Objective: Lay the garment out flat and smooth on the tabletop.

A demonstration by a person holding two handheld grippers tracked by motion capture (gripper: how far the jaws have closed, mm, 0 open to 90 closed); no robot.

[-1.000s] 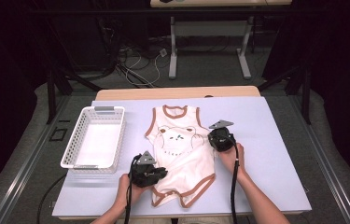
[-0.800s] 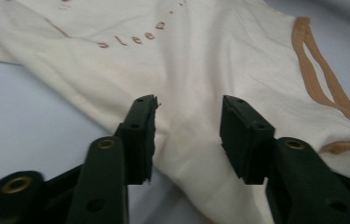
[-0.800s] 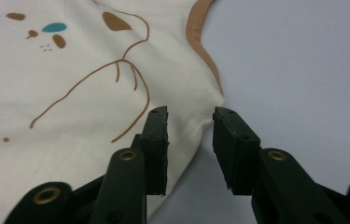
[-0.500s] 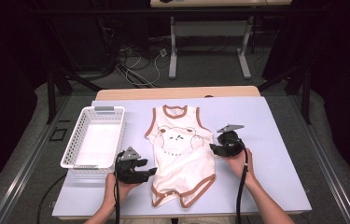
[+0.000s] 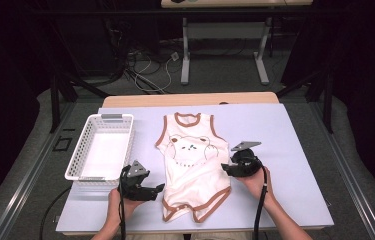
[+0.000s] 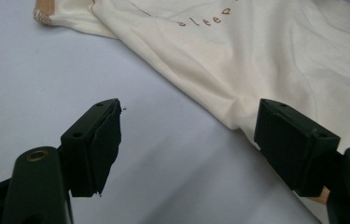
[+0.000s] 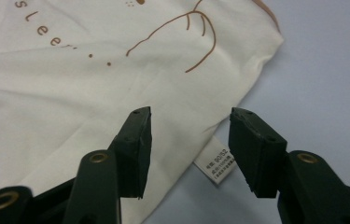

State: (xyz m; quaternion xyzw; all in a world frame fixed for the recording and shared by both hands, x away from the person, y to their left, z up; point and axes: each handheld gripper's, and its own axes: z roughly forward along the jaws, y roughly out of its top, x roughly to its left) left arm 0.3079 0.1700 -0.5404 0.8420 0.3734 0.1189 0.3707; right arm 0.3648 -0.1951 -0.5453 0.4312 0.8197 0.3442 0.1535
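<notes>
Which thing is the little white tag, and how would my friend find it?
Start at the big pale table and find the cream baby bodysuit with the bear in its middle. Follow its side edge toward the right tool. The tag pokes out from that seam, the sole small white slip with printed writing.

Pale table (image 5: 295, 140): cream bodysuit (image 5: 192, 170) flat, white basket (image 5: 101, 150) left.

a white mesh basket (image 5: 82, 150) sits at the left of the pale table (image 5: 295, 150), near its edge.
</notes>
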